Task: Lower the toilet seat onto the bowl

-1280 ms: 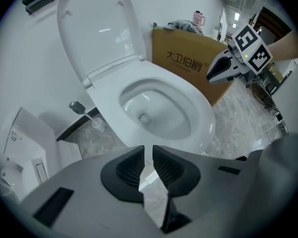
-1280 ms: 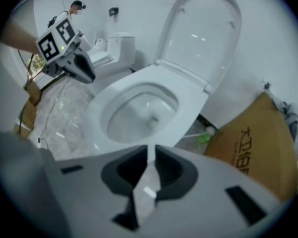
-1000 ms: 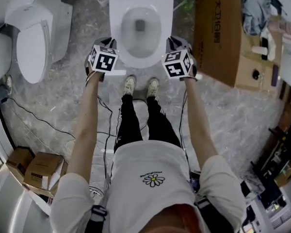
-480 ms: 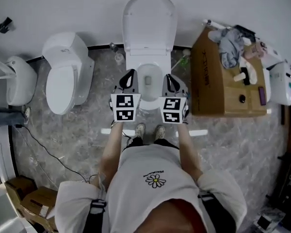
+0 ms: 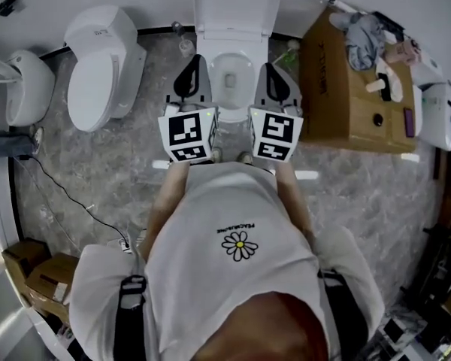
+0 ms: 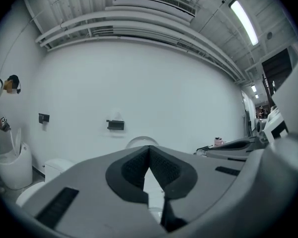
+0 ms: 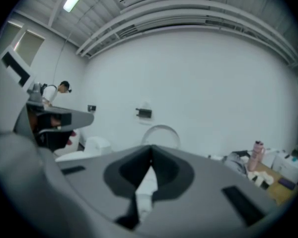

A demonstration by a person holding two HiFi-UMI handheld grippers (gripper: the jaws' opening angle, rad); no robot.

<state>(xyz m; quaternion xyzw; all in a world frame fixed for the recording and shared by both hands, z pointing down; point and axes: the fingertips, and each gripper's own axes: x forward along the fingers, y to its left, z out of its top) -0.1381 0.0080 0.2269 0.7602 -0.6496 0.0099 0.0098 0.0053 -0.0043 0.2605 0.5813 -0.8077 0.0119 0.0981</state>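
Toilet bowl point(image 5: 231, 77) uncovered, toilet seat point(image 5: 237, 6) raised, left gripper point(image 6: 149, 149) and right gripper point(image 7: 151, 160) jaws closed, empty

Toilet point(image 5: 233, 13) white; floor point(image 5: 105, 179) grey, marble-veined; cardboard box point(image 5: 334, 89) brown; left gripper point(image 5: 198, 60), right gripper point(image 5: 267, 68) cubes: black-white square markers; shirt point(image 5: 233, 209) white, daisy print.

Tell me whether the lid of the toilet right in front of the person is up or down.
Up. In the head view the lid stands raised behind the bowl, whose open inside shows.
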